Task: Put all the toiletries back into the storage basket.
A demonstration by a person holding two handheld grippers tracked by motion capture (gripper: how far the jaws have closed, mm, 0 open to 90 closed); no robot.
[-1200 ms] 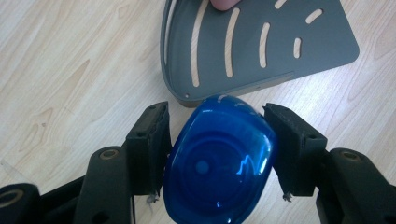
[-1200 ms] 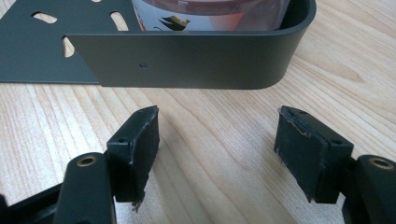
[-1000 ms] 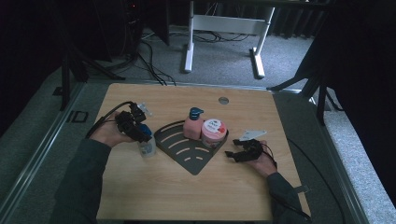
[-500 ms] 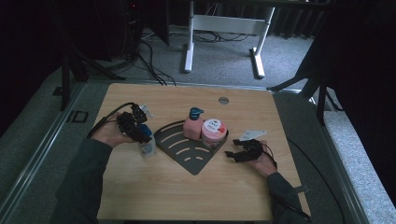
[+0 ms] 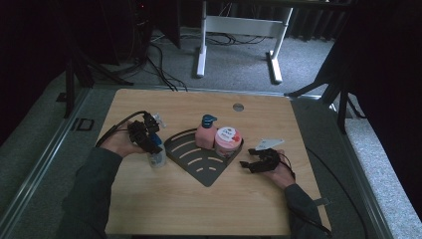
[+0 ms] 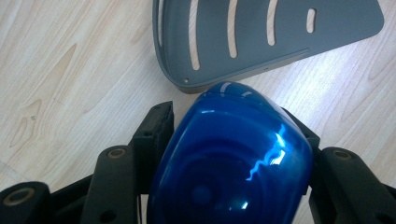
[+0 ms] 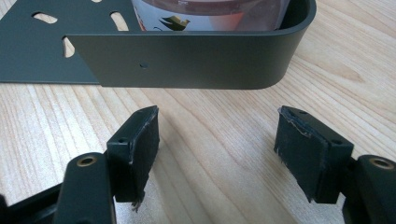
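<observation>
Two grippers are at work on the pale wooden table (image 5: pixel 199 209), one at each side of a dark grey, fan-shaped metal caddy with slots in its floor (image 5: pixel 199 162).

The left gripper (image 5: pixel 149 142) stands over a small clear bottle with a glossy blue cap (image 5: pixel 157 154), which sits upright on the wood just outside the caddy's left edge. In the left gripper view the blue cap (image 6: pixel 233 158) lies between the two black jaws, with the pads against its sides or very nearly so; the far jaw's contact is partly hidden by the cap's bulge. The jaws have just been closing a little, with the cap between them, and stand about half open around it. Just ahead of the jaws in that view lies the rounded corner of the caddy (image 6: pixel 261 42), near the cap but apart from it.

The right gripper (image 5: pixel 251 163) rests low on the table just beyond the caddy's right corner. In the right gripper view its black pads (image 7: pixel 140 140) stand wide apart with bare wood between them, gripping nothing. Straight ahead of them is the caddy's curved outer wall (image 7: pixel 187 60), near but not touching, and behind that wall sits a round pink jar with a printed label (image 7: pixel 210 14). From above, the jar (image 5: pixel 228 142) stands in the caddy's back right corner, touching or just beside a pink pump bottle with a blue pump head (image 5: pixel 206 133).
</observation>
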